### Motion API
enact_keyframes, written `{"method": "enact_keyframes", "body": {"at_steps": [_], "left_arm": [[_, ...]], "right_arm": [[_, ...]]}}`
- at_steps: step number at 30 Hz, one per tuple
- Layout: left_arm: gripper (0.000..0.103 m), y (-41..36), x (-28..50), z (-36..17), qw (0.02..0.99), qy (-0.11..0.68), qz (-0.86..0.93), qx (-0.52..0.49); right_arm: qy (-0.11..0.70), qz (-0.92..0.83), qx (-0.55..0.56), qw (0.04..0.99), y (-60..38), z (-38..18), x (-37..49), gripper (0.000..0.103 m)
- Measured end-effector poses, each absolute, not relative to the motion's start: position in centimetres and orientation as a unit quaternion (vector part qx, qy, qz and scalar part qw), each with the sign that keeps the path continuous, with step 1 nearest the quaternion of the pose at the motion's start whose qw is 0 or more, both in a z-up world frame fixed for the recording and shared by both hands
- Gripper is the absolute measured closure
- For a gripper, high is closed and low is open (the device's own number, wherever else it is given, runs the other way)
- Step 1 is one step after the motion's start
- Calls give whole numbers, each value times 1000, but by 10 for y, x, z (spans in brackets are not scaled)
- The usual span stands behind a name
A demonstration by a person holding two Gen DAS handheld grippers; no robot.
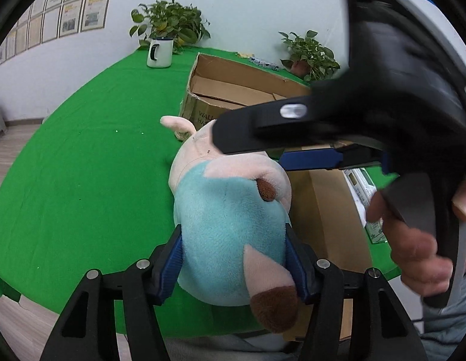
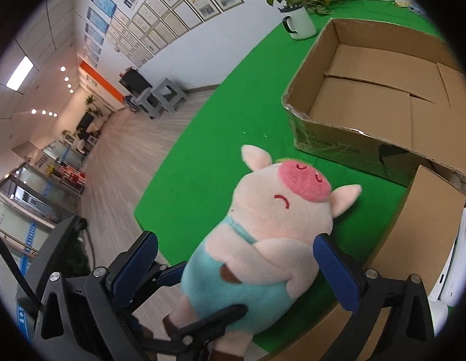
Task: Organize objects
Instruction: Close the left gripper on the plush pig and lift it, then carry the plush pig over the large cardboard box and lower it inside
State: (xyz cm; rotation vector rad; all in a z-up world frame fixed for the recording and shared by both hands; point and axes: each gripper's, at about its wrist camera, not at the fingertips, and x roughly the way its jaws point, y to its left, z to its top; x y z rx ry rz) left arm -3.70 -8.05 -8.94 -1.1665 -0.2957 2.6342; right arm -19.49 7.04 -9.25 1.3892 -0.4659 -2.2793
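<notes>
A plush pig (image 1: 230,240) with pink skin and teal overalls is held up over the green table (image 1: 82,180). My left gripper (image 1: 233,258) is shut on its teal body, both blue pads pressed into the plush. The right gripper (image 1: 251,150) reaches in from the upper right by the pig's head. In the right wrist view the pig (image 2: 263,240) lies between the spread blue pads of my right gripper (image 2: 237,261), which is open; its left pad stands clear of the plush. The left gripper (image 2: 200,297) clamps the pig's lower body there.
An open, empty cardboard box (image 2: 368,90) stands on the table just beyond the pig. A white mug with a plant (image 1: 159,52) and a second potted plant (image 1: 308,57) sit at the far edge. A smaller brown carton (image 2: 428,225) and a white device (image 1: 361,186) lie to the right.
</notes>
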Motion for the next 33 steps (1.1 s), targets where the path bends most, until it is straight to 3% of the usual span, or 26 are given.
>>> {"method": "enact_keyframes", "body": {"at_steps": [7,23,33], "left_arm": [[45,-85,-31,-97,121,-109,913,-375],[50,-87,-11,-85,133,-82,939,-307],[51,-69,-32,-5,148,-50,964,-216]], "right_arm": [[-125,-805,550,185,64,-113,-206,1],[-122,-825,533,143,56,-111,-194,25],[-104,-892,418,137,75,-26,-193,34]]}}
